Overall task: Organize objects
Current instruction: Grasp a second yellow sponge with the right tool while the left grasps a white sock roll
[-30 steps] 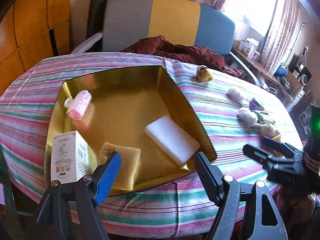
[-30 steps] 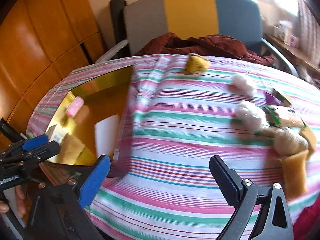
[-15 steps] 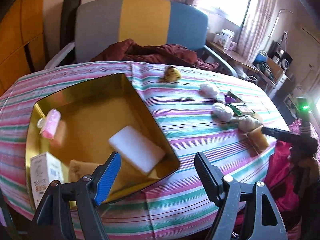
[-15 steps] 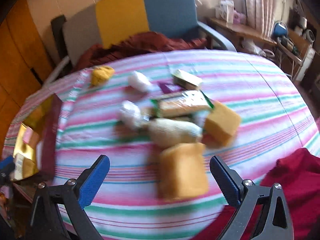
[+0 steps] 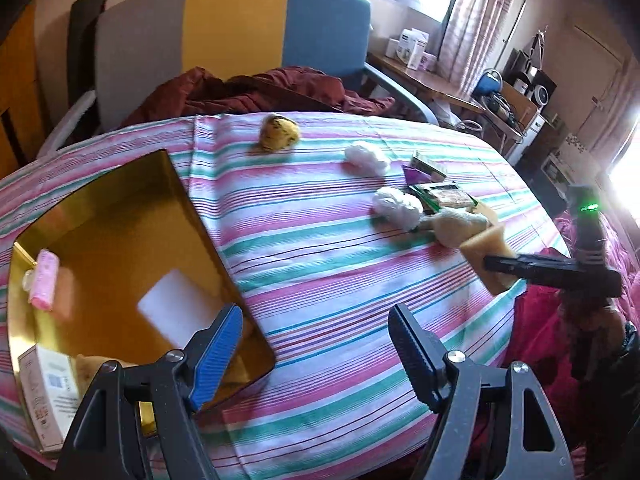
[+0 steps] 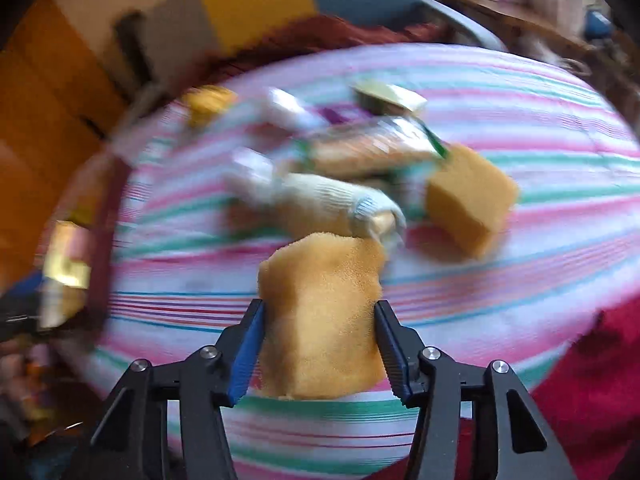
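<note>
Sponge (image 6: 320,320) sits between the pads of the right gripper (image 6: 318,354), whose jaws have just been closing and now pinch its two sides. Just beyond it lie a rolled glove (image 6: 340,204) and a second sponge (image 6: 468,204) on the striped cloth (image 6: 520,280). Left gripper (image 5: 316,356) hangs spread and empty, the gold tray (image 5: 120,240) ahead to its left.
</note>
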`<state>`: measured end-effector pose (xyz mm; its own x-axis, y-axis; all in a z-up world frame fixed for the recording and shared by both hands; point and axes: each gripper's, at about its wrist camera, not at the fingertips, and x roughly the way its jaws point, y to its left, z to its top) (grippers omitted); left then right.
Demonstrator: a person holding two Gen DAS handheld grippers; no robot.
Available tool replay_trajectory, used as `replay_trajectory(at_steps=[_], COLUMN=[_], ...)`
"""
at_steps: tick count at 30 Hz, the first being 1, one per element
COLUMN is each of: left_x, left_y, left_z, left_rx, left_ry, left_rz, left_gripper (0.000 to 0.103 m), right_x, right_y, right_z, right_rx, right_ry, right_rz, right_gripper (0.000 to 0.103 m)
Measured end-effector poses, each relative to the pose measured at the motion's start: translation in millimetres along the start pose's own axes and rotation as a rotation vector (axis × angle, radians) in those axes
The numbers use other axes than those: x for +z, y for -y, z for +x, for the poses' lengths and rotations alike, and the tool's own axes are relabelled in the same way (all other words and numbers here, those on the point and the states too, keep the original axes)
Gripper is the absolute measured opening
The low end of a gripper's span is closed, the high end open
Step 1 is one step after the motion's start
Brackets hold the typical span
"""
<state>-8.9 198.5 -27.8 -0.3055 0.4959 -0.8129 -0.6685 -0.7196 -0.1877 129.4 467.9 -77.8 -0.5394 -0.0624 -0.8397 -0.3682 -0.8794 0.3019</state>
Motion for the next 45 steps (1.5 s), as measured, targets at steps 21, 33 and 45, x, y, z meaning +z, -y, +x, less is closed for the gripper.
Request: replay_trajectory(at_steps=[21, 33, 45], left_x=[30.8, 38.8, 26.0], left_y=[142.5, 187.7, 151.1], left_z=[84.3, 146.7, 142.0], left_rx=[-0.178, -0.138, -0.175], left_ry=[-0.1, -0.166, -0.154], left_rz=[0.323, 0.447, 0.34], left_gripper=[0.078, 0.083, 0.072], right_x=[9.2, 9.5, 10.9], right_y=[57.1, 53.0, 41.9], right_z=[-61.6, -59.8, -54.0], right_rx=[-0.058, -0.07, -0.082], right_ry=[0.26, 0.251, 0.236], right_rz=[0.246, 0.23, 0.163], right_gripper=[0.058, 0.059, 0.059])
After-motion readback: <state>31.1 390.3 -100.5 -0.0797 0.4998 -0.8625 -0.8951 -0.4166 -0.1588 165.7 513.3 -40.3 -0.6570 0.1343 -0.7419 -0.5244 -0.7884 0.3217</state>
